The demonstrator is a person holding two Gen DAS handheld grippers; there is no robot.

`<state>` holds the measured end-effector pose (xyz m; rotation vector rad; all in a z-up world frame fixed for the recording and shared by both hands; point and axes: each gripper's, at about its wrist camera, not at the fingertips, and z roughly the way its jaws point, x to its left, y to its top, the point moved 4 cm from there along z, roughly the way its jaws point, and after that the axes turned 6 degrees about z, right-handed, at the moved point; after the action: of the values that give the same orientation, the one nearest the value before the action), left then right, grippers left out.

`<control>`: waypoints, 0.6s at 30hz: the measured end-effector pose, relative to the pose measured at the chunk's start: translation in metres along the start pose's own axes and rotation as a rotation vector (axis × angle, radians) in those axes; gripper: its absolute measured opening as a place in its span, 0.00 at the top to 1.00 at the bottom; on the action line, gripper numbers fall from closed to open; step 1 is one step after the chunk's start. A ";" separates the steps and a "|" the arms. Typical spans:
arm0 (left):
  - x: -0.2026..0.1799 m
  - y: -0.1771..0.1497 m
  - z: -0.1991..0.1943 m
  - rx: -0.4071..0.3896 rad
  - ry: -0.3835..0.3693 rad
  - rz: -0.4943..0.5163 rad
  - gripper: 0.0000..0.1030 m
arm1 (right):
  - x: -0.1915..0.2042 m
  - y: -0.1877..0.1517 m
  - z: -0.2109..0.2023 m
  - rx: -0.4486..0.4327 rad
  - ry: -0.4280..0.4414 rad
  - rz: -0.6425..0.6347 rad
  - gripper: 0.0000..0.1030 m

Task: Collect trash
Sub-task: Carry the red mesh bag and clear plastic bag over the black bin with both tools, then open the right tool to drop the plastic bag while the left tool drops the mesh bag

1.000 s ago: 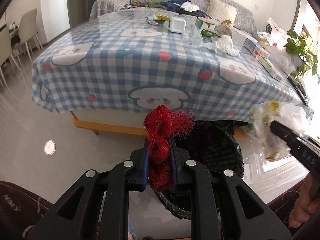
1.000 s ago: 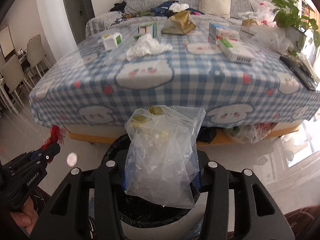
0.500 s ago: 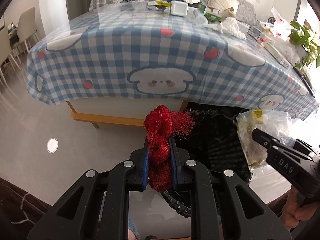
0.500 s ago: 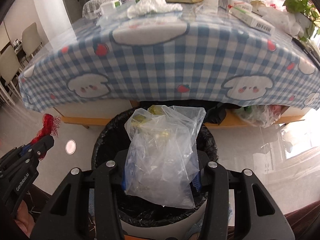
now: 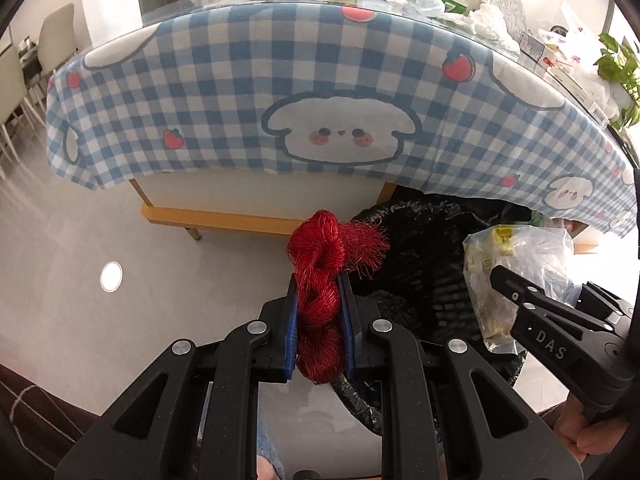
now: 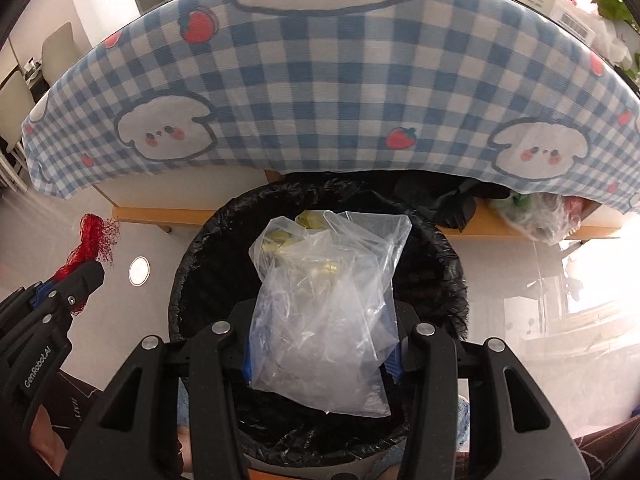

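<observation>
Right tongs (image 6: pixel 320 354) clamped on clear bag (image 6: pixel 324 304), over black bin (image 6: pixel 440 264). Left tongs (image 5: pixel 319 324) clamped on red net (image 5: pixel 320 280), beside bin. Move net over bin first, then let go.

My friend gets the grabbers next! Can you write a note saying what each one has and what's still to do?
Left gripper: shut on the red net, beside the bin, not over it.
Right gripper: shut on the clear bag, right above the bin's opening.
Done: both pieces carried from the table to the bin.
Left: drop the bag in, shift the net over the bin and drop it, then fetch the tissue and boxes on the table.
</observation>
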<state>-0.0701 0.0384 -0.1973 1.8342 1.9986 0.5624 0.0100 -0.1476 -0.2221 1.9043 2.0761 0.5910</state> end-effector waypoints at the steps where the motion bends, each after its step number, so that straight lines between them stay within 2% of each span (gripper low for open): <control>1: 0.000 0.000 0.000 -0.003 -0.001 0.000 0.84 | 0.001 0.000 0.000 -0.001 0.005 -0.003 0.56; 6: -0.001 0.002 0.003 0.002 0.000 0.005 0.84 | 0.001 0.000 0.001 -0.008 -0.007 -0.008 0.45; 11: -0.007 0.003 0.011 0.015 -0.002 0.020 0.84 | -0.009 0.001 0.000 -0.027 -0.020 0.007 0.20; 13: -0.009 0.003 0.014 0.020 -0.009 0.022 0.84 | -0.015 0.001 0.001 -0.028 -0.026 0.014 0.15; 15: -0.012 0.003 0.018 0.027 -0.015 0.025 0.84 | -0.023 0.001 0.003 -0.023 -0.043 0.022 0.10; 18: -0.020 0.002 0.023 0.038 -0.022 0.037 0.84 | -0.034 0.000 0.006 -0.021 -0.074 0.031 0.09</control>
<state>-0.0550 0.0194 -0.2157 1.8951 1.9780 0.5151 0.0164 -0.1803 -0.2303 1.9199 1.9911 0.5391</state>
